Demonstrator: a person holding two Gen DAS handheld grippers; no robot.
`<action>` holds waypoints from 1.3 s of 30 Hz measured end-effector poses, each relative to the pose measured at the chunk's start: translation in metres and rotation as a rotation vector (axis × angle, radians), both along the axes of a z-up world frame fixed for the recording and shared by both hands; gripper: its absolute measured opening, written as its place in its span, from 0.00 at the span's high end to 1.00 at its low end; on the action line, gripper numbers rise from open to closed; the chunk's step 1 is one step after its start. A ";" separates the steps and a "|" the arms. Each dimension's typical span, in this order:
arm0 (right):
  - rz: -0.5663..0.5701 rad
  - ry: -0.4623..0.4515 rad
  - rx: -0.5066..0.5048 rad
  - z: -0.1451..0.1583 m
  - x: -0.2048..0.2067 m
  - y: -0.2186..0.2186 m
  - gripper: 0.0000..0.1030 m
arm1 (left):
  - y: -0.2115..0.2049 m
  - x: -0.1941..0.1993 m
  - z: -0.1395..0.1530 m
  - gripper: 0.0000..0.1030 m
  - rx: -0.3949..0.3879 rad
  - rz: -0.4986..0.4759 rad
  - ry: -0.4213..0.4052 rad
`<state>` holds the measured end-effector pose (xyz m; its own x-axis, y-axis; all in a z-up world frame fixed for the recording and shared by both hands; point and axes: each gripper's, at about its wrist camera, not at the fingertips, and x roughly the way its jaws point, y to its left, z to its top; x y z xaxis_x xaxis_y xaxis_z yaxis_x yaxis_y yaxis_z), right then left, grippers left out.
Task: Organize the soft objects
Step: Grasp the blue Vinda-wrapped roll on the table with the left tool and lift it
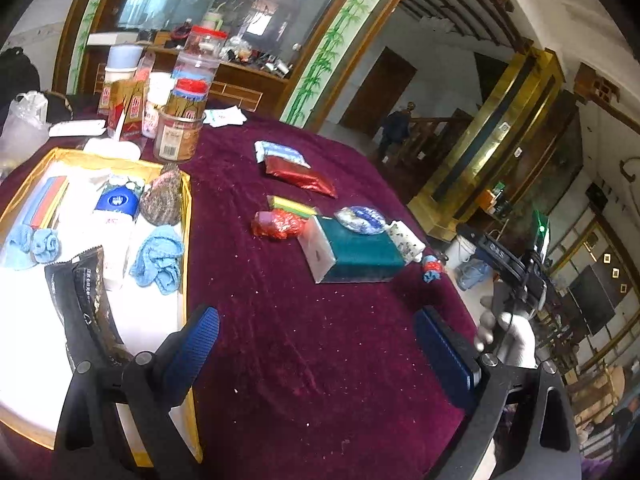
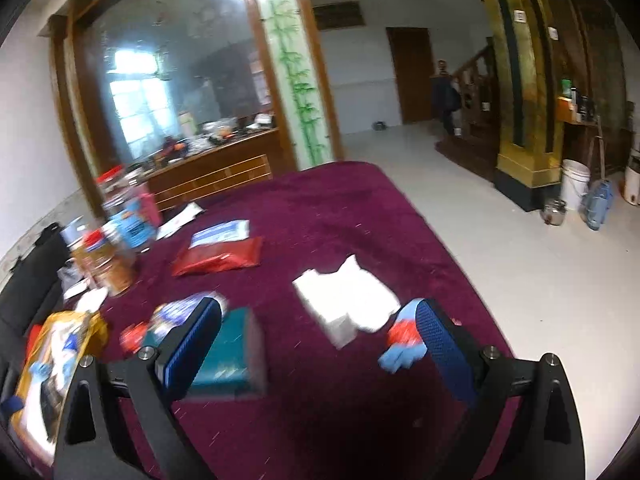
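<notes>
My left gripper (image 1: 316, 344) is open and empty above the maroon tablecloth (image 1: 304, 360), just right of a yellow-rimmed tray (image 1: 186, 240). The tray holds blue cloths (image 1: 158, 258), a black pouch (image 1: 86, 308), a speckled pouch (image 1: 162, 200) and a blue-and-white packet (image 1: 116, 204). On the cloth lie a teal box (image 1: 360, 252), a red crumpled bag (image 1: 278, 224), a red pouch (image 1: 300, 176) and a small red-and-blue bundle (image 1: 432, 270). My right gripper (image 2: 320, 332) is open and empty; the bundle (image 2: 400, 340) sits by its right finger, a white packet (image 2: 348, 300) ahead.
Jars and cartons (image 1: 176, 96) crowd the table's far left corner. The table edge (image 1: 452, 280) drops to a tiled floor (image 2: 520, 260) on the right, with a white bucket (image 2: 574, 188) by a gold pillar (image 2: 524, 120). The right hand and its gripper (image 1: 516, 292) show beyond the table edge.
</notes>
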<state>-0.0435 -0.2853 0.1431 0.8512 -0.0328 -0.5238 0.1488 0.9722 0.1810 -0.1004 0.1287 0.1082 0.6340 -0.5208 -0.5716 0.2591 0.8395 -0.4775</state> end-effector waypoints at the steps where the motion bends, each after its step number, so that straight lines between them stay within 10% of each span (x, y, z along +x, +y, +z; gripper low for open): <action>1: -0.020 -0.008 -0.003 -0.003 0.004 -0.006 0.05 | 0.000 0.002 -0.001 0.04 0.001 0.006 0.012; 11: -0.116 -0.013 0.115 -0.036 0.016 -0.053 0.05 | -0.032 0.048 0.003 0.04 0.102 0.018 0.041; 20: -0.089 -0.002 0.092 -0.036 0.017 -0.048 0.05 | -0.126 0.126 0.001 0.04 0.180 -0.157 0.023; 31: -0.114 0.027 0.087 -0.040 0.022 -0.052 0.05 | -0.230 0.175 -0.032 0.04 0.604 -0.286 -0.183; 32: -0.114 0.028 0.083 -0.041 0.023 -0.052 0.05 | -0.232 0.177 -0.035 0.05 0.629 -0.287 -0.180; 34: -0.115 0.029 0.076 -0.041 0.023 -0.051 0.05 | -0.234 0.177 -0.040 0.43 0.644 -0.293 -0.146; 39: -0.125 0.028 0.109 -0.041 0.023 -0.057 0.05 | -0.220 0.158 -0.017 0.46 0.546 -0.298 -0.157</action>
<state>-0.0204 -0.3424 0.1019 0.8292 -0.0792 -0.5533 0.2740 0.9204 0.2788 0.0578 -0.0911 0.0914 0.6048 -0.3477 -0.7165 0.5508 0.8324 0.0610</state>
